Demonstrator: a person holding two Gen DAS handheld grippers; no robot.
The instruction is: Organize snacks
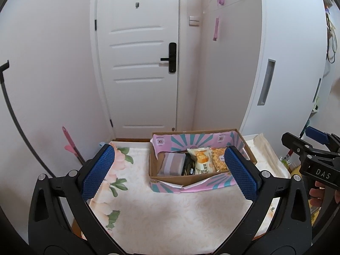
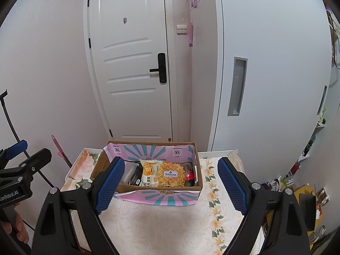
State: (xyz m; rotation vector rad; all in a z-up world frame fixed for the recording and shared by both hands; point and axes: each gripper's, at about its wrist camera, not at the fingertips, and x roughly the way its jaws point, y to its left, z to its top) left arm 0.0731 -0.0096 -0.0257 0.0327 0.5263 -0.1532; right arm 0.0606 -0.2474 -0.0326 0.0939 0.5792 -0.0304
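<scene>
in the box [image 2: 148, 197], upright packets [image 2: 148, 173] face outward.

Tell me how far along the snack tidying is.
Done: the snacks sit packed in the cardboard box, among them a waffle pack, a cake pack and a grey packet. No loose snack shows on the flowered cloth. In hand: nothing; the left gripper and the right gripper are both open and empty, short of the box. Left: apparently nothing, as far as these views show.
</scene>
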